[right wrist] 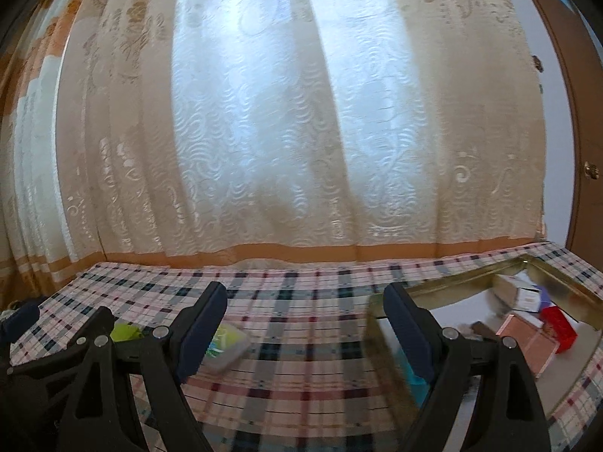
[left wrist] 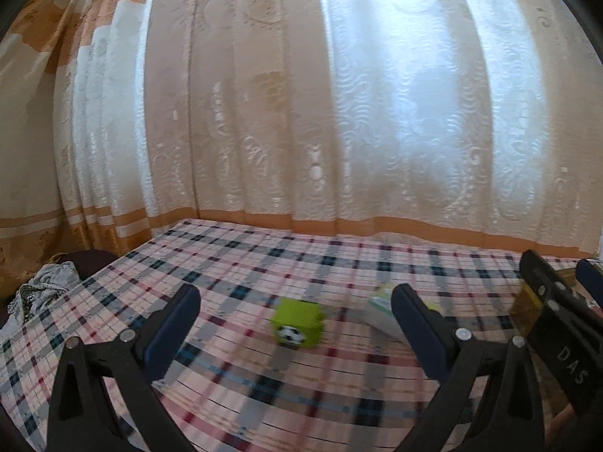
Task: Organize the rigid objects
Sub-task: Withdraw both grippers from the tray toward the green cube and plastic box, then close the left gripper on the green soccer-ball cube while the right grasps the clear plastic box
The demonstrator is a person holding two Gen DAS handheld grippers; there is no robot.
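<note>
**Both tools spread wide and empty above the checked cloth**

Your left tool (left wrist: pixel 296 320) hangs over the desk (left wrist: pixel 264 263) with its two dark fingers (left wrist: pixel 177 324) well apart and nothing between the pads. Ahead of it, in the gap between the fingers, a green cube (left wrist: pixel 299 322) with a football printed on its near face sits on the checked cloth. Just right of the cube lies a flat white and green pack (left wrist: pixel 380 310), partly hidden behind the left tool's right finger. At the right edge of the left wrist view you can see part of your other tool, black with pale lettering on its side.

Your right tool (right wrist: pixel 305 320) is also spread wide, with only cloth showing between its pads. In the right wrist view the white and green pack (right wrist: pixel 228 341) lies just beside that tool's left finger, and the green cube (right wrist: pixel 126 333) peeks out farther left, behind the black frame. To the right, a gold-rimmed tray (right wrist: pixel 557 282) rests on the desk; its near corner sits behind the right finger. Inside the tray you have a red box (right wrist: pixel 559 329), a pink flat box (right wrist: pixel 527 342) beside it, and a white box (right wrist: pixel 522 293) toward the back wall. A patterned cream curtain (left wrist: pixel 301 113) with an orange hem hangs along the far edge of the desk. Both views are blurred.
</note>
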